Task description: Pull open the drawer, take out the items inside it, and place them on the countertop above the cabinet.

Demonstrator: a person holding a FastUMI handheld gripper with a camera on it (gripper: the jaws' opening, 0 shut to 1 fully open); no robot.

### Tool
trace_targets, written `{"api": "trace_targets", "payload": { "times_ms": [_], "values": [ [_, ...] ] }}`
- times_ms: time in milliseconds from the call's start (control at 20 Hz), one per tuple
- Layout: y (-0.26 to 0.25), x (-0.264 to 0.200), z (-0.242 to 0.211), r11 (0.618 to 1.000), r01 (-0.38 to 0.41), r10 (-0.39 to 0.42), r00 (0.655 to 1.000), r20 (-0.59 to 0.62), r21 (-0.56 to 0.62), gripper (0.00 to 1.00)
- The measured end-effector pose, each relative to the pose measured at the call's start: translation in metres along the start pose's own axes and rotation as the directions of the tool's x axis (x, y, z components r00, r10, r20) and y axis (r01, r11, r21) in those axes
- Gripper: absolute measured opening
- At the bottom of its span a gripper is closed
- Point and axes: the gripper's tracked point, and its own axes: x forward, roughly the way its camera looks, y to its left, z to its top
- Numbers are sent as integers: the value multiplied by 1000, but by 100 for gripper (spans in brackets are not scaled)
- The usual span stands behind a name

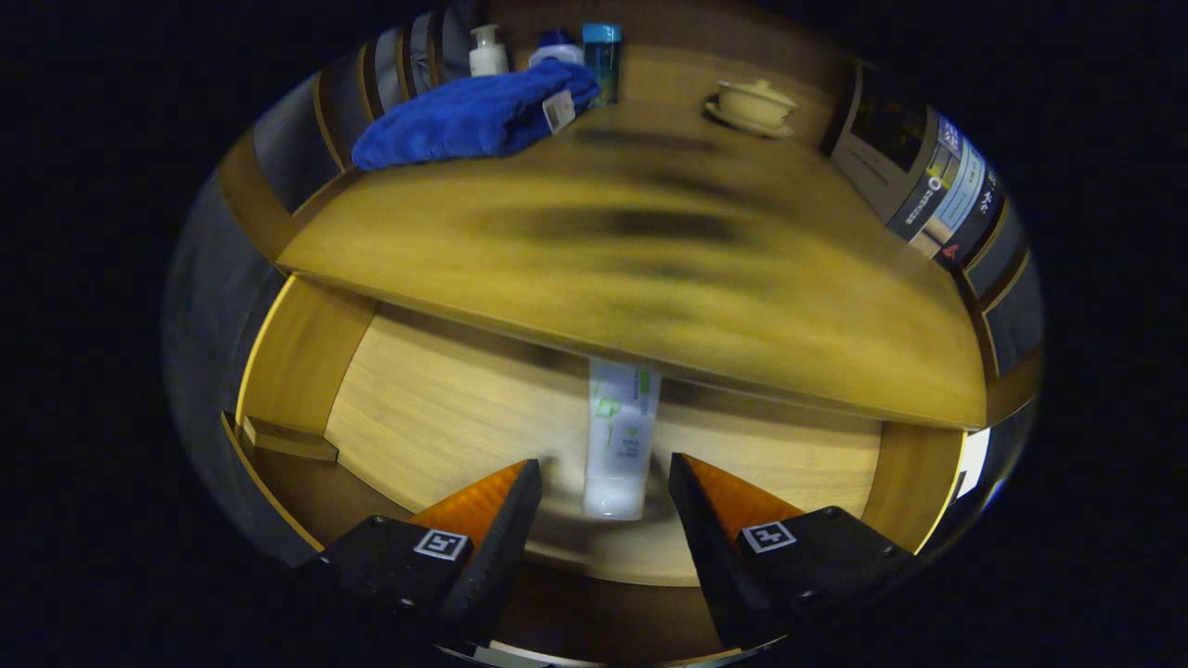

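The drawer (436, 408) is pulled out below the wooden countertop (650, 250). On the drawer's floor lies a white tube with green print (619, 436), its cap end nearest me and its far end tucked under the countertop's edge. My gripper (603, 482) hovers over the drawer, open, with the tube's cap end lying between and just ahead of the two fingertips; neither finger touches it. A blue towel (473, 116) lies on the countertop at the back left.
Behind the towel stand a white pump bottle (487, 51), a white bottle with a blue cap (557, 46) and a blue-capped dark bottle (603, 60). A lidded cream cup on a saucer (754, 107) sits at the back right. A printed board (928, 181) leans at the right. A small wooden block (288, 438) sits at the drawer's left.
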Motion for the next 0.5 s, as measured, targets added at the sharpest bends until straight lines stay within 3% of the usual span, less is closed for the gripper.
{"api": "trace_targets", "payload": {
  "times_ms": [300,500],
  "values": [
    [-15,6,34,997,4,1,999,-54,80,88],
    [-28,-3,70,997,12,-9,999,-45,73,61]
  ]
}}
